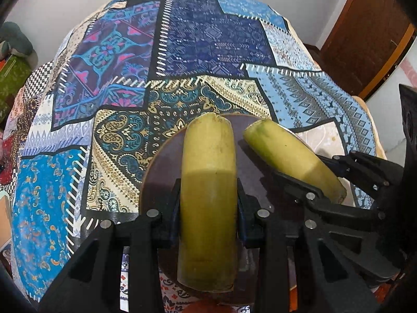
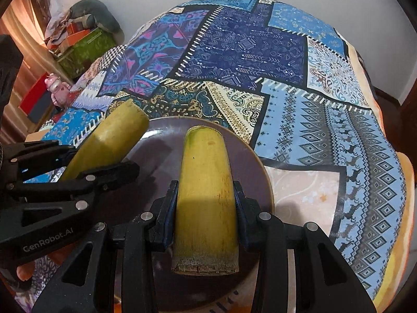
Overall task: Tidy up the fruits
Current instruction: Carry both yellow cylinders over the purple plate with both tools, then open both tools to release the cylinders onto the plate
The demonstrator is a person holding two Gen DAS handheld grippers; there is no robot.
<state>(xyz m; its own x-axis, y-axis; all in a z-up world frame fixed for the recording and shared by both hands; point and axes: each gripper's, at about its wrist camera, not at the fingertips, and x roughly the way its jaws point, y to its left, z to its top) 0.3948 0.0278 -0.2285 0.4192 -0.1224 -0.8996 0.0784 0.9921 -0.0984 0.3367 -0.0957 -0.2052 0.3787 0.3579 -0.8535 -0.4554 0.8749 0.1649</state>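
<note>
My left gripper (image 1: 208,203) is shut on a yellow-green banana piece (image 1: 208,172) and holds it over a dark purple plate (image 1: 161,161). My right gripper (image 2: 206,203) is shut on a second banana piece (image 2: 206,182) over the same plate (image 2: 250,161). In the left wrist view the right gripper (image 1: 325,182) and its banana piece (image 1: 284,151) show at the right. In the right wrist view the left gripper (image 2: 78,167) and its banana piece (image 2: 114,135) show at the left. The two pieces lie side by side and apart.
A patchwork cloth (image 1: 208,52) in blue, purple and cream covers the table. A green box (image 2: 86,47) with clutter and a pink toy (image 2: 56,88) stand off the table's left. A wooden door (image 1: 365,31) is at the back right.
</note>
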